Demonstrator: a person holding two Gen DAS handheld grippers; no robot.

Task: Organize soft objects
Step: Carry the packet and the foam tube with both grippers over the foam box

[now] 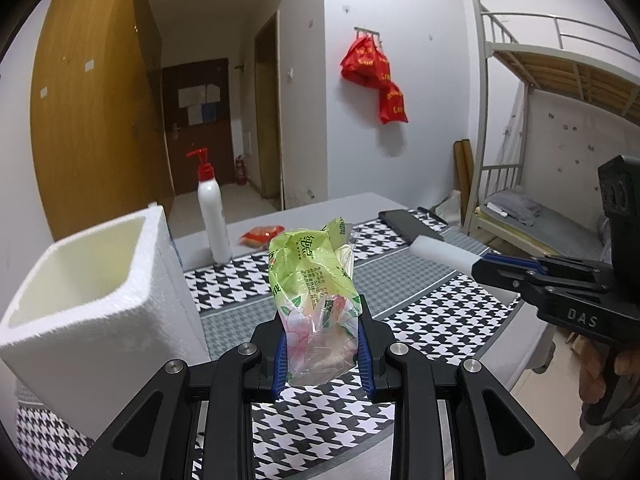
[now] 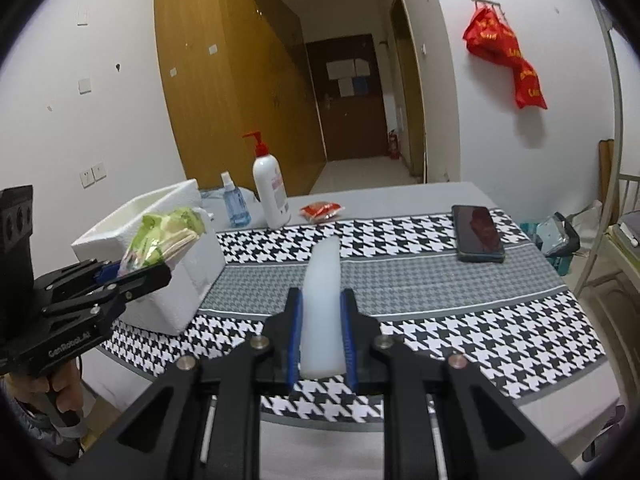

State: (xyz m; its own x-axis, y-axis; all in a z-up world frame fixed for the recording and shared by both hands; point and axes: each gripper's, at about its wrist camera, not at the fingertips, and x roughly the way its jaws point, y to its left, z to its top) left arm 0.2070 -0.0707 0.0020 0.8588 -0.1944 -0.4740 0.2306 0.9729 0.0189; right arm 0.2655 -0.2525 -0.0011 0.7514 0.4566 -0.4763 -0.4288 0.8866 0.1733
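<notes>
Soft objects are in both grips: the left gripper point(image 1: 322, 344) pinches a crumpled green tissue pack point(image 1: 316, 280) between its blue pads, and the right gripper point(image 2: 321, 336) is clamped on a white foam strip point(image 2: 323, 300) that juts forward past its fingertips. Both loads hang in the air above the houndstooth cloth point(image 2: 460, 332). Outward from the left gripper, the white foam box point(image 1: 92, 292) stands just beside it with its mouth open; in the right wrist view the pack appears to sit at the box's near rim, though I cannot tell whether it is over the opening.

This looks like the carry step, with both items lifted and neither yet placed. Next, the left gripper likely needs to swing over the box mouth, lower and release, while the right waits clear. A pump bottle point(image 2: 271, 184), a spray bottle point(image 2: 234, 204), a red packet point(image 2: 322, 211) and a phone point(image 2: 478, 234) lie farther off on the table.
</notes>
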